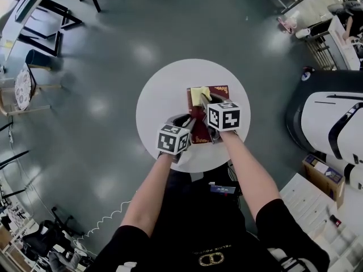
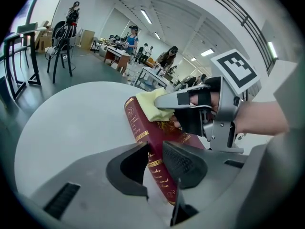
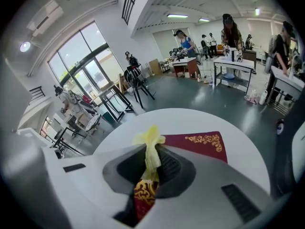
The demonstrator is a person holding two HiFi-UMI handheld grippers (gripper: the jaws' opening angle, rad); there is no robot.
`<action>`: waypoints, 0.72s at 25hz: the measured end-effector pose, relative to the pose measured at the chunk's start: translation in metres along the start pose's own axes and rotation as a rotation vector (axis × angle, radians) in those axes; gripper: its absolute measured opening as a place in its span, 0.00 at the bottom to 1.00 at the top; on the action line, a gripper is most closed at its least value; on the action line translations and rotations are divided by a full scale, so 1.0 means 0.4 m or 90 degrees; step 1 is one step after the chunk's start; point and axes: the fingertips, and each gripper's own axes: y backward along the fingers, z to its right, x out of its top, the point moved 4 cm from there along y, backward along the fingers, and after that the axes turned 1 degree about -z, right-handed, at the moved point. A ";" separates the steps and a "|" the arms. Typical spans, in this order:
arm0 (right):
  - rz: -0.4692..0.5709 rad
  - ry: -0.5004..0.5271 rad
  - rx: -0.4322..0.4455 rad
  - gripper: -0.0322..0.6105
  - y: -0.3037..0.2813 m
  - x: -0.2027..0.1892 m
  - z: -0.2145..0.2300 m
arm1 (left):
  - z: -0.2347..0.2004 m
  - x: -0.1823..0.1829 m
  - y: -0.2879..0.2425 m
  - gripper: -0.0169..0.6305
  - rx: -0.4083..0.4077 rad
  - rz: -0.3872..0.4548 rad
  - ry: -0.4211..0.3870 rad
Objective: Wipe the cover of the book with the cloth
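A dark red book (image 1: 218,90) with gold ornament lies on the round white table (image 1: 159,101). A yellow cloth (image 1: 198,94) rests on its far left corner. My right gripper (image 1: 205,100) is shut on the cloth (image 3: 150,147), which stands up between its jaws above the book's cover (image 3: 200,144). My left gripper (image 2: 155,149) is at the near end of the book (image 2: 143,128), its jaws closed on the spine edge. The left gripper view also shows the right gripper (image 2: 159,100) pressing the cloth (image 2: 151,105) onto the cover.
A large white machine (image 1: 334,123) and a cardboard box (image 1: 323,174) stand to the right of the table. Black-framed stands (image 1: 51,21) are at the far left. People work at tables (image 3: 233,61) in the background.
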 end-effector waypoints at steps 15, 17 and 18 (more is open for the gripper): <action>0.011 -0.011 -0.044 0.19 0.057 0.001 0.100 | 0.001 0.004 0.002 0.18 0.012 -0.010 -0.009; 0.012 -0.015 -0.051 0.19 0.065 -0.001 0.118 | 0.000 0.004 0.001 0.18 0.013 -0.011 -0.009; 0.013 -0.016 -0.055 0.19 0.070 -0.002 0.128 | 0.000 0.004 0.000 0.18 0.012 -0.011 -0.010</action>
